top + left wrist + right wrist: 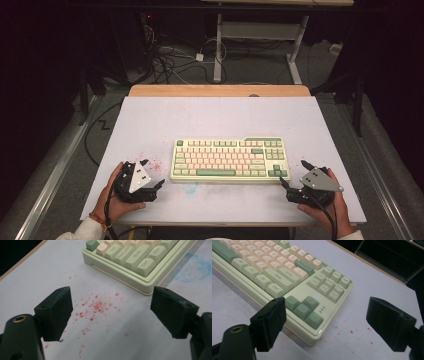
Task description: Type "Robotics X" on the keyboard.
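Observation:
A pale green keyboard (230,159) with cream and green keys lies in the middle of the white table (215,115). My left gripper (152,173) rests on the table just left of the keyboard's near left corner (147,290), jaws wide open with nothing between them. My right gripper (295,174) sits off the keyboard's near right corner (317,338), also open and empty, its left jaw beside the arrow keys (303,310). A hand holds each gripper from below. In the gripper views the left gripper (110,315) and right gripper (325,322) both show bare table between the jaws.
Red specks (96,306) are scattered on the table under the left gripper, and a faint blue smudge (197,268) marks the surface in front of the keyboard. A wooden edge (220,90) runs along the table's far side. Cables (170,57) and desk legs stand on the floor beyond.

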Motion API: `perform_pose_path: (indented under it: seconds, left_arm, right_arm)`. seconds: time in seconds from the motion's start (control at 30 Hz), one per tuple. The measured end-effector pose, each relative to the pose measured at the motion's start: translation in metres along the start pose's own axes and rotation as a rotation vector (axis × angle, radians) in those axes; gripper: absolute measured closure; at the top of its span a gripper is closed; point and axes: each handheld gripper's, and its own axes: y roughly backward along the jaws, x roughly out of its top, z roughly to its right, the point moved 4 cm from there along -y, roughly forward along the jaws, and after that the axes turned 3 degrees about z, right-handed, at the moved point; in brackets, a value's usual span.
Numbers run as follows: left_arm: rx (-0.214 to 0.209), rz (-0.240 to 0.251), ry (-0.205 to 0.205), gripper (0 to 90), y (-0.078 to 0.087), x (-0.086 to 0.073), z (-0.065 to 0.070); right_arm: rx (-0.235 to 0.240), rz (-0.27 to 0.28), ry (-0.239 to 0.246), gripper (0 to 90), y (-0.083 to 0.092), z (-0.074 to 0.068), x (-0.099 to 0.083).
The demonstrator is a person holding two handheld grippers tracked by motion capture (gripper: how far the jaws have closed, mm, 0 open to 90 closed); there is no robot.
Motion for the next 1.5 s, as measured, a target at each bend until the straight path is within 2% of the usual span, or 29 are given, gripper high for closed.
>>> perform_pose_path:
  seconds: [0.23, 0.3, 0.37, 0.4, 0.43, 0.5, 0.53, 0.6, 0.67, 0.73, 0.97, 1.13, 1.17, 1.33, 1.5]
  left_arm:
    - [-0.01, 0.009, 0.001, 17.1, 0.003, 0.0, 0.001]
    - [-0.011, 0.003, -0.004, 17.1, 0.003, -0.002, 0.001]
    - [-0.01, 0.004, -0.004, 17.1, 0.003, -0.003, 0.0]
    - [-0.013, 0.004, 0.0, 17.1, 0.003, -0.002, 0.0]
    - [-0.013, 0.004, 0.0, 17.1, 0.003, -0.002, 0.0]
    - [-0.016, 0.004, -0.01, 17.1, 0.003, -0.001, 0.002]
    - [-0.016, 0.004, -0.01, 17.1, 0.003, -0.001, 0.002]
    - [-0.02, 0.001, -0.005, 17.1, 0.001, -0.001, 0.002]
    - [-0.019, -0.002, -0.005, 17.1, 0.001, -0.001, 0.002]
    - [-0.021, -0.005, -0.004, 17.1, 0.0, -0.001, 0.002]
    - [-0.029, -0.009, -0.002, 17.1, 0.0, -0.001, 0.003]
    - [-0.027, -0.009, 0.004, 17.1, 0.0, -0.002, 0.002]
    - [-0.032, -0.004, 0.012, 17.5, 0.001, -0.002, 0.002]
    - [-0.048, -0.007, 0.011, 19.3, 0.002, -0.003, 0.002]
    - [-0.054, -0.007, 0.013, 23.3, 0.003, -0.004, 0.002]
  right_arm:
    - [-0.006, -0.003, -0.004, 17.0, 0.001, 0.0, 0.001]
    - [-0.01, 0.0, -0.007, 21.9, 0.003, 0.0, 0.002]
    - [0.024, 0.016, -0.014, 27.0, 0.006, -0.001, 0.003]
    - [0.047, 0.021, -0.019, 33.6, 0.008, -0.001, 0.004]
    - [0.069, 0.026, -0.021, 44.2, 0.01, -0.001, 0.005]
    - [0.094, 0.047, -0.027, 54.5, 0.012, -0.001, 0.008]
    - [0.104, 0.037, -0.029, 64.2, 0.012, 0.0, 0.009]
    - [0.122, 0.031, -0.029, 76.0, 0.011, 0.001, 0.013]
    - [0.134, 0.015, -0.018, 85.0, 0.009, 0.002, 0.018]
    - [0.153, 0.021, -0.013, 90.0, 0.007, 0.002, 0.023]
    - [0.232, 0.002, -0.008, 90.0, -0.009, -0.005, 0.041]
    - [0.268, -0.023, 0.001, 90.0, -0.024, -0.011, 0.047]
    - [0.286, -0.038, 0.008, 90.0, -0.033, -0.015, 0.048]
    - [0.306, -0.076, 0.029, 90.0, -0.052, -0.025, 0.047]
    - [0.315, -0.103, 0.042, 90.0, -0.061, -0.03, 0.044]
